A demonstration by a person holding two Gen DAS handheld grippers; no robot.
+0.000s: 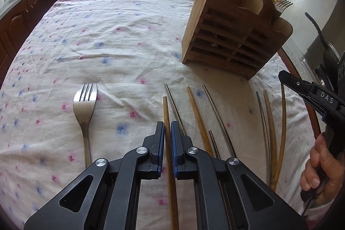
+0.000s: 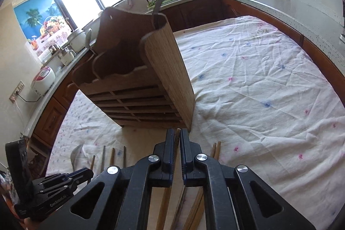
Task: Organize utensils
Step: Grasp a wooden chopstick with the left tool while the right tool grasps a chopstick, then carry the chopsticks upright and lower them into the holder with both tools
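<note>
1. Nearest the left wrist lens, the left tool (image 1: 167, 128) is closed on a wooden chopstick (image 1: 166, 113); its pads press both sides of the shaft, which runs straight ahead from 6 toward 12 o'clock between them.
2. Right tool (image 2: 177, 139), in its own view, is likewise clamped on a darker chopstick (image 2: 177, 141), whose tip shows just above the pads at 12 o'clock. Whether that stick has left the cloth cannot be told.
3. Loose chopsticks (image 1: 217, 113), wood and metal, lie on the cloth-covered counter (image 1: 107, 40) in a rough fan, at 1 to 3 o'clock of the left tool, long axes roughly parallel to the held stick.
4. One fork (image 1: 85, 105) lies at 10 o'clock of the left tool, tines away from the lens, well apart from the chopsticks.
5. Wooden utensil holder (image 1: 228, 36) stands upright at 1 o'clock in the left view; in the right view it sits directly ahead at 11 to 12 o'clock, near the right tool tips. A utensil handle already stands in it, and fork tines show behind its right side.
6. Judgement: the holder's top openings lie above and beyond both tools. The right hand (image 1: 321, 167) appears the nearer, so its stick likely goes first, tipped upright for dropping in.
7. Risk: a thin stick may pivot between the pads when lifted.
</note>
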